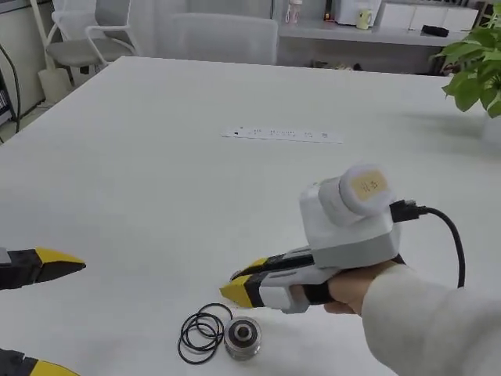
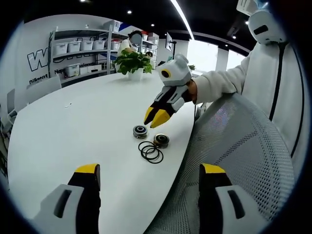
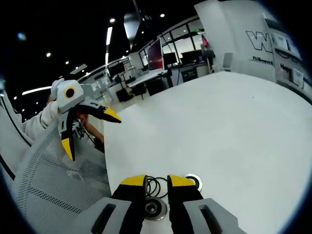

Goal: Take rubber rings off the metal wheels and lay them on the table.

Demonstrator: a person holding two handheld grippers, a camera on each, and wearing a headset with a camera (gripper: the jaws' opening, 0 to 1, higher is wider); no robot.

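Observation:
Several loose black rubber rings [image 1: 203,330] lie near the table's front edge, touching a metal wheel [image 1: 243,338]. In the left gripper view a second wheel [image 2: 140,130] with a dark band sits just beyond the rings [image 2: 151,152] and the first wheel [image 2: 161,140]. My right gripper [image 1: 241,280] hovers just above them, jaws a narrow gap apart and holding nothing; its own view shows the rings [image 3: 156,187] through that gap. My left gripper [image 1: 66,316] is off to the left, open wide, well short of the wheels [image 2: 150,173].
The white table [image 1: 196,180] stretches far ahead, with a thin printed strip [image 1: 282,135] lying mid-table. A potted plant [image 1: 473,66] stands at the back right. A mesh chair [image 2: 234,156] is close to the near table edge.

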